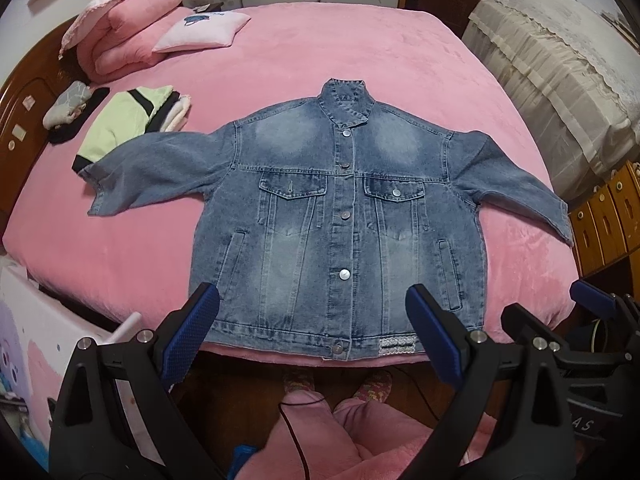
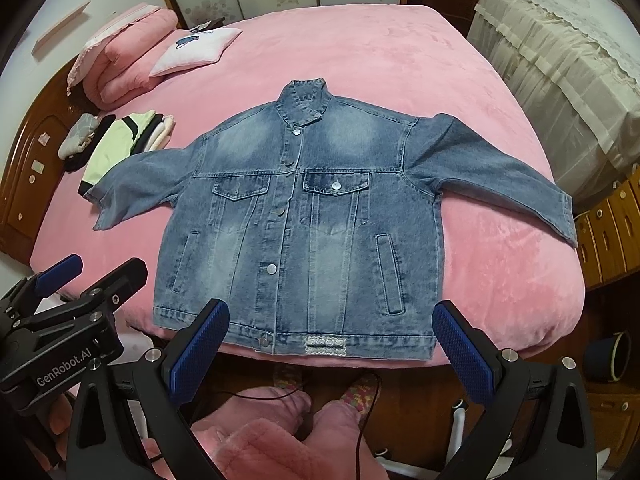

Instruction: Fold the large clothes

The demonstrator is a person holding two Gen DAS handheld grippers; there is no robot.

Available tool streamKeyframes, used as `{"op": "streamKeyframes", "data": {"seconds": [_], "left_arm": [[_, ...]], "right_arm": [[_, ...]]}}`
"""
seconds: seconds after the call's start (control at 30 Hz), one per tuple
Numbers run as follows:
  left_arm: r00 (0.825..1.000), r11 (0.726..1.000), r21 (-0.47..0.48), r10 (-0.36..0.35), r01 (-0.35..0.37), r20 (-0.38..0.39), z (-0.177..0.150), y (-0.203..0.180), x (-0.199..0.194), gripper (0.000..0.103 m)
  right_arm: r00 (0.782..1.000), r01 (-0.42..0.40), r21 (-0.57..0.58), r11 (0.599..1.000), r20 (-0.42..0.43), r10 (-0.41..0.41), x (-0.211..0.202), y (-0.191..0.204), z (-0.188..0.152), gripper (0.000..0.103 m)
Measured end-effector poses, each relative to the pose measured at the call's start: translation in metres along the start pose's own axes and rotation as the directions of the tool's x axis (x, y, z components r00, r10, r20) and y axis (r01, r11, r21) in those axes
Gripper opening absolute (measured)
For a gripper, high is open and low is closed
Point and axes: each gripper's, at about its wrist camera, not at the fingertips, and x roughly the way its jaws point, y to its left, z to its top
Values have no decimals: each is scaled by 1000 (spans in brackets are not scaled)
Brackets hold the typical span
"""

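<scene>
A blue denim jacket (image 1: pixel 340 216) (image 2: pixel 296 224) lies flat and buttoned, front up, on the pink bed (image 1: pixel 320 48) (image 2: pixel 360 52), collar away from me, both sleeves spread out sideways, hem at the near bed edge. My left gripper (image 1: pixel 314 330) is open, its blue-padded fingers hovering above the hem with nothing between them. My right gripper (image 2: pixel 332 346) is open too, held just before the hem on the jacket's right half. The left gripper shows again at the left edge of the right wrist view, and the right gripper (image 1: pixel 592 300) at the right edge of the left wrist view.
A stack of folded clothes (image 1: pixel 128 124) (image 2: pixel 120 144) lies by the left sleeve cuff. A folded pink quilt (image 1: pixel 128 36) and a pillow (image 1: pixel 204 30) sit at the far left. A cloth-covered piece of furniture (image 1: pixel 560 68) and wooden drawers (image 1: pixel 608 216) stand right. A person's pink-clad legs (image 1: pixel 340 420) are below.
</scene>
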Motion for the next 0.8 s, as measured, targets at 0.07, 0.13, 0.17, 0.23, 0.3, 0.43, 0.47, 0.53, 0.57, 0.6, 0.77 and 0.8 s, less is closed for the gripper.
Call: {"op": "streamKeyframes", "data": {"seconds": [0.07, 0.13, 0.17, 0.23, 0.3, 0.43, 0.47, 0.53, 0.57, 0.6, 0.77, 0.8], "left_arm": [[1000, 1000, -13, 3, -3, -8, -4, -4, 0, 93], [999, 1000, -18, 10, -11, -36, -9, -7, 4, 93], [998, 1000, -20, 13, -14, -59, -12, -8, 8, 93], [993, 999, -41, 9, -14, -116, -15, -4, 19, 93], [987, 996, -89, -20, 5, -162, -17, 4, 31, 93], [969, 981, -195, -67, 21, -237, -25, 37, 59, 93], [962, 974, -226, -87, 28, -257, -28, 47, 68, 93], [950, 953, -300, -135, 46, -280, -31, 75, 88, 93], [948, 940, -338, -148, 47, -280, -31, 90, 98, 93], [948, 927, -371, -156, 44, -278, -30, 105, 108, 93], [959, 839, -543, -185, 40, -216, -3, 203, 165, 93], [961, 817, -576, -184, 32, -206, 4, 222, 177, 93]], "right_arm": [[1000, 4, -20, 1000, 0, -4, 3, -4, -1, 103], [1000, 0, -33, 999, 6, 0, 4, -8, -1, 103], [1000, -7, -38, 999, 8, 7, 7, -9, 0, 103], [1000, -17, -40, 999, -7, 17, 13, -11, 2, 103], [999, -15, -53, 998, -39, 13, 24, -9, 4, 103], [995, -22, -102, 995, -104, 11, 52, 10, 9, 103], [994, -19, -118, 993, -114, 6, 61, 18, 10, 103], [992, -4, -145, 989, -129, -15, 76, 33, 12, 103], [991, 3, -154, 988, -135, -24, 84, 41, 14, 103], [988, 13, -167, 986, -151, -39, 95, 52, 15, 103], [976, 61, -181, 982, -195, -96, 148, 115, 35, 103], [975, 63, -182, 981, -197, -99, 155, 125, 41, 103]]}}
